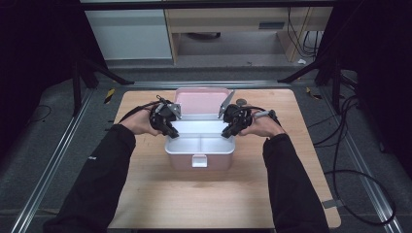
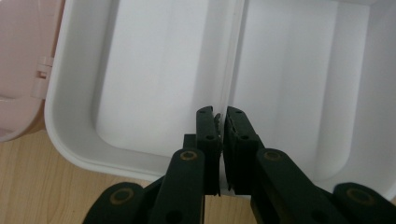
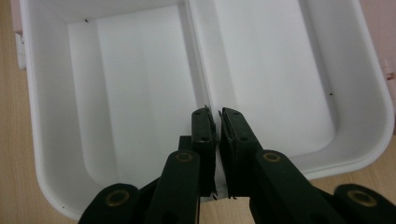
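One box (image 1: 200, 145) is seen at the middle of one wooden surface (image 1: 204, 194), its pink lid (image 1: 201, 100) swung up and back at the far side. The box is divided by one wall (image 2: 232, 70) into two white compartments, and one latch (image 1: 199, 160) is seen on its near face. Two grippers are held by two hands in black sleeves, one at each short end of the box.

The left gripper (image 1: 171, 132) is held over the left rim. In the left gripper view its fingers (image 2: 208, 135) are drawn almost together, only a thin slit being left, with nothing seen between them; the rim lies directly beneath, in line with the dividing wall.

The right gripper (image 1: 228, 130) is held over the right rim. In the right gripper view its fingers (image 3: 204, 133) are likewise closed to a narrow slit, nothing being gripped, and the rim is crossed just below them. One hinge (image 2: 43, 74) is visible beside the lid.
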Tool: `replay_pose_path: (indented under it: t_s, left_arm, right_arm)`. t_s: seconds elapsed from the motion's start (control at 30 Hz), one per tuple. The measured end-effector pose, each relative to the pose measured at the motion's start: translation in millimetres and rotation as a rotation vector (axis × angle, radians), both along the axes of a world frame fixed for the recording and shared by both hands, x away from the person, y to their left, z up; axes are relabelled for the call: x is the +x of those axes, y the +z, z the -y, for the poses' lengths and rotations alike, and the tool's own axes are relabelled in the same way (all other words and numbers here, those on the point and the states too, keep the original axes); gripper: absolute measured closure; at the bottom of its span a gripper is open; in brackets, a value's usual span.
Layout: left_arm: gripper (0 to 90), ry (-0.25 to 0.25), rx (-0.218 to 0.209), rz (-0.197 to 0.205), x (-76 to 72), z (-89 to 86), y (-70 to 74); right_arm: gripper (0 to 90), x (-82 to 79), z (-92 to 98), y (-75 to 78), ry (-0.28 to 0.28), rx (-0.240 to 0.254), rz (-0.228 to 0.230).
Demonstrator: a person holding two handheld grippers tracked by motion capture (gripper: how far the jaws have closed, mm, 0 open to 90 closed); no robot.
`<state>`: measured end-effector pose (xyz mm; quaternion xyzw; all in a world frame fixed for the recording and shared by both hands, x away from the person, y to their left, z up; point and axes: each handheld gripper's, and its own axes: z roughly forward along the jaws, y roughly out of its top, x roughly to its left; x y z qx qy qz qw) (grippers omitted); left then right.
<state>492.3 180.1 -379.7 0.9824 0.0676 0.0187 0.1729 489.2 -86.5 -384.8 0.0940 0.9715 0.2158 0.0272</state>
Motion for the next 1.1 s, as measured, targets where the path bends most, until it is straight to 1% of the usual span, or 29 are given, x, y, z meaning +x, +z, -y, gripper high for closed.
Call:
replay_pose_path:
  t_s: [0.03,0.07,0.1,0.2,0.23,0.27,0.3,0.33,0.37,0.4,0.43,0.47,0.5,0.53,0.57,0.6,0.63,0.67,0.73,0.8,0.83,0.87,0.9,0.93,0.97,1.0,1.03,1.07,1.1]
  left_arm:
    - [85.4,-0.013,0.021,0.011,-0.3,2.0,2.8]
    - [85.5,-0.013,0.021,0.011,-0.3,2.0,2.8]
    - [85.7,-0.019,0.034,0.022,-1.3,3.6,6.1]
    - [86.1,-0.023,0.037,0.032,-2.4,4.1,9.8]
    - [86.2,-0.025,0.033,0.049,-4.1,3.8,13.9]
    - [86.2,-0.025,0.033,0.049,-4.1,3.8,13.9]
    - [86.2,-0.026,0.024,0.059,-5.9,1.9,20.2]
    - [86.2,-0.026,0.024,0.059,-5.9,1.9,20.2]
    - [86.1,-0.027,0.013,0.074,-9.0,0.4,29.3]
    - [86.2,-0.027,0.013,0.074,-9.0,0.4,29.3]
    - [86.2,-0.033,0.013,0.086,-11.8,0.1,36.5]
    - [86.2,-0.033,0.013,0.093,-14.6,0.0,42.0]
    - [86.2,-0.036,0.021,0.091,-21.7,0.5,50.5]
    - [86.3,-0.036,0.021,0.091,-21.7,0.5,50.5]
    - [86.5,-0.044,0.030,0.096,-32.9,1.2,60.4]
    - [86.6,-0.044,0.030,0.096,-32.9,1.2,60.4]
    - [86.7,-0.049,0.028,0.095,-42.2,1.2,66.5]
    - [86.7,-0.049,0.028,0.095,-42.2,1.2,66.5]
    - [86.8,-0.057,0.032,0.097,-53.0,1.9,72.0]
    - [87.0,-0.062,0.033,0.099,-61.9,2.4,75.2]
    - [87.2,-0.067,0.033,0.096,-68.4,2.9,76.9]
    - [87.2,-0.069,0.036,0.095,-72.6,3.2,77.7]
    - [87.3,-0.073,0.041,0.092,-82.3,3.8,79.1]
    - [87.2,-0.073,0.041,0.092,-82.3,3.8,79.1]
    - [87.2,-0.072,0.044,0.088,-93.0,3.8,80.4]
    - [87.2,-0.072,0.044,0.088,-93.0,3.8,80.4]
    - [87.1,-0.074,0.046,0.085,-103.2,4.0,80.5]
    - [87.1,-0.074,0.046,0.085,-103.2,4.0,80.5]
    - [87.3,-0.082,0.047,0.081,-114.1,4.9,78.7]
  right_arm:
    - [84.6,-0.5,-0.6,1.5,0.004,-0.005,0.006]
    - [84.6,-0.5,-0.6,1.5,0.004,-0.005,0.006]
    - [85.0,-1.8,-1.0,3.9,0.004,-0.009,0.013]
    - [85.5,-4.1,-0.6,8.9,0.013,-0.006,0.032]
    - [85.6,-5.4,-0.3,11.4,0.013,-0.005,0.045]
    - [85.6,-5.4,-0.3,11.4,0.013,-0.005,0.045]
    - [85.7,-7.8,0.7,18.1,0.015,0.006,0.062]
    - [85.7,-7.8,0.7,18.1,0.015,0.006,0.062]
    - [85.9,-11.3,2.4,26.9,0.022,0.030,0.081]
    - [85.9,-12.9,2.7,30.9,0.025,0.035,0.090]
    - [85.9,-12.9,2.7,30.9,0.025,0.035,0.090]
    - [86.1,-19.2,2.6,43.2,0.031,0.037,0.108]
    - [86.3,-23.3,2.3,48.5,0.029,0.034,0.106]
    - [86.3,-23.3,2.3,48.5,0.029,0.034,0.106]
    - [86.8,-31.9,1.0,57.1,0.047,0.029,0.108]
    - [86.8,-31.9,1.0,57.1,0.047,0.029,0.108]
    - [87.0,-41.8,0.3,64.6,0.055,0.022,0.107]
    - [87.0,-41.8,0.3,64.6,0.055,0.022,0.107]
    - [87.2,-50.2,0.2,70.2,0.068,0.021,0.117]
    - [87.4,-59.9,0.0,75.1,0.071,0.015,0.112]
    - [87.5,-71.0,0.0,79.4,0.078,0.005,0.107]
    - [87.5,-71.0,0.0,79.4,0.078,0.005,0.107]
    - [87.8,-80.4,-0.6,81.7,0.088,0.000,0.103]
    - [87.8,-80.4,-0.6,81.7,0.088,0.000,0.103]
    - [88.3,-91.9,-1.5,82.7,0.104,-0.004,0.106]
    - [88.4,-96.1,-1.6,82.7,0.106,-0.007,0.106]
    - [88.6,-103.1,-2.0,82.3,0.109,-0.008,0.104]
    - [88.7,-107.4,-2.2,81.8,0.112,-0.011,0.105]
    - [88.8,-114.2,-2.4,80.6,0.115,-0.014,0.100]
